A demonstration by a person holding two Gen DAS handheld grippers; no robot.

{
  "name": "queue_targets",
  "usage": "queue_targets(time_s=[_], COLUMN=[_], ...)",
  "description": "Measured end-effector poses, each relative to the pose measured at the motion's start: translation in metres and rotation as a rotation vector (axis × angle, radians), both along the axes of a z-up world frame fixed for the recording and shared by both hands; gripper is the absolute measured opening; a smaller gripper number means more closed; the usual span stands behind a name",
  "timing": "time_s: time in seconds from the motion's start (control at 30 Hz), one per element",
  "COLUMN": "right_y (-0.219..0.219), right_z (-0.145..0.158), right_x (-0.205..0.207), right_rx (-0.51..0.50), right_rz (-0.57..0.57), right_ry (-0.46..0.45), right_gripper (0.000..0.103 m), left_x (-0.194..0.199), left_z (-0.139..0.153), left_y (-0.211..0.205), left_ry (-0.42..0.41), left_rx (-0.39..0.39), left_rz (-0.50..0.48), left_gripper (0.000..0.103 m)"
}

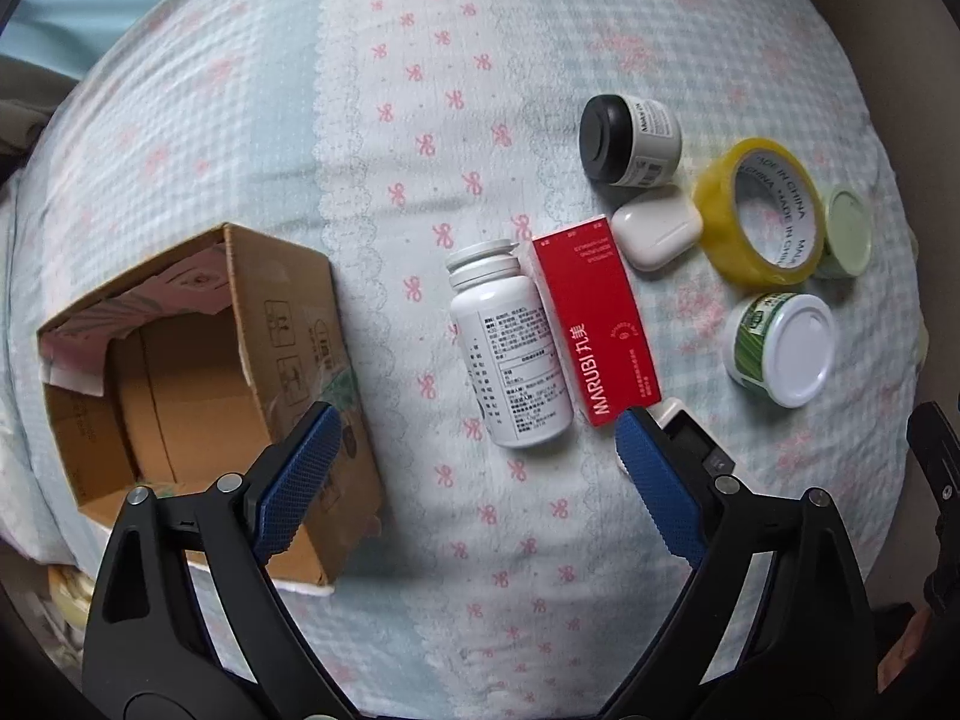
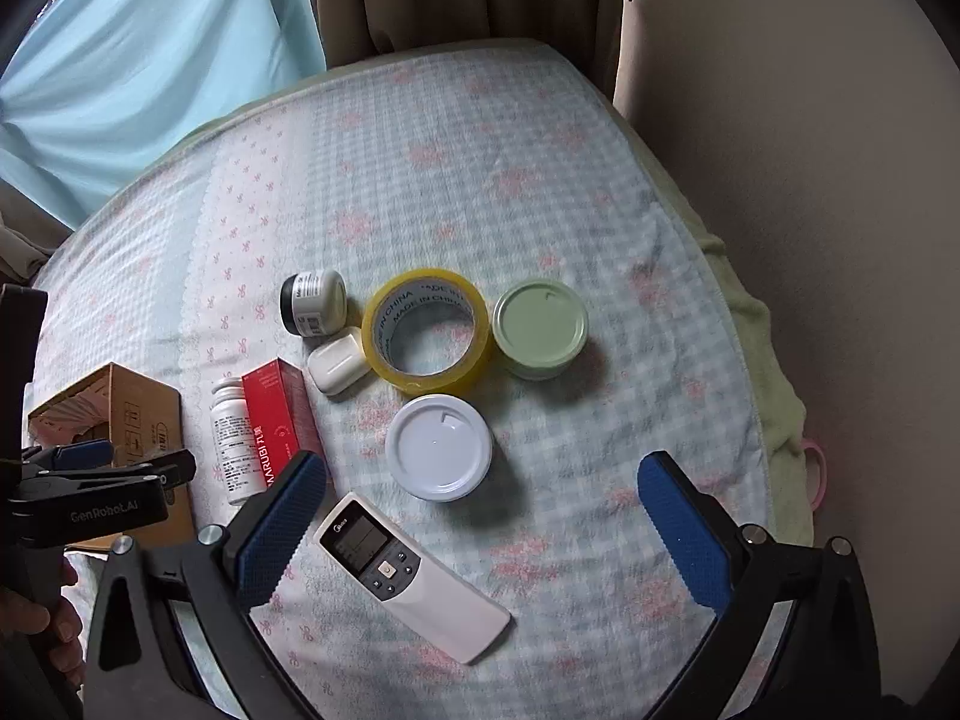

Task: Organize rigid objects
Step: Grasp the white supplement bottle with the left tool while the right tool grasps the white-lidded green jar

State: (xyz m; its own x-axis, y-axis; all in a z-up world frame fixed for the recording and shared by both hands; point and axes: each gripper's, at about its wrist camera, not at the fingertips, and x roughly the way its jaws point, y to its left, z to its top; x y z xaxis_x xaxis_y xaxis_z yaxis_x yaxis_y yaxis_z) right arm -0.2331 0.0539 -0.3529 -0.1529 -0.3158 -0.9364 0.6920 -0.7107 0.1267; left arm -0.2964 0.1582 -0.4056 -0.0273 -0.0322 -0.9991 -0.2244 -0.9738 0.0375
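- My left claw (image 1: pixel 474 450) hangs released above the bedspread (image 1: pixel 420 120); my right claw (image 2: pixel 480 510) gapes over the remote (image 2: pixel 414 576).
- Nearby, the white bottle (image 1: pixel 510 348) touches the red box (image 1: pixel 594 324).
- The cardboard box (image 1: pixel 198 372) sits left.
- Far right lie the tape roll (image 1: pixel 759 213) and jars (image 1: pixel 780 348).

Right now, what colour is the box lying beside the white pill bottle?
Red, with white lettering. The box shows best in the left wrist view.

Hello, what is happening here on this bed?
A person holds a claw in each hand above small things on a bed, next to an open cardboard box. The left claw hangs open over the white bottle and red carton. The right claw is open above the remote. Nothing is gripped.
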Motion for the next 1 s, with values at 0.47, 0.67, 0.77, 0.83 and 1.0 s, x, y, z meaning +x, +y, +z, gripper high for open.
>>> queue_targets(time_s=[0.47,0.67,0.77,0.83,1.0], right_y=[-0.035,-0.051,-0.056,-0.059,-0.062], right_z=[-0.080,-0.099,-0.105,-0.110,-0.123], right_x=[0.006,0.001,-0.004,-0.006,-0.010], right_rx=[0.137,0.182,0.200,0.213,0.251], right_rz=[0.018,0.022,0.016,0.022,0.019], right_ry=[-0.095,-0.101,-0.103,-0.114,-0.160], right_gripper=[0.103,0.103,0.102,0.096,0.071], left_x=[-0.024,-0.030,-0.032,-0.033,-0.039], left_z=[-0.069,-0.086,-0.087,-0.089,-0.099], left_y=[0.009,0.006,0.002,-0.001,-0.002], left_ry=[-0.080,-0.123,-0.124,-0.139,-0.178], left_rx=[-0.054,-0.003,0.033,0.069,0.081], left_rz=[-0.074,-0.050,-0.042,-0.029,0.028], left_gripper=[0.087,0.080,0.075,0.057,0.048])
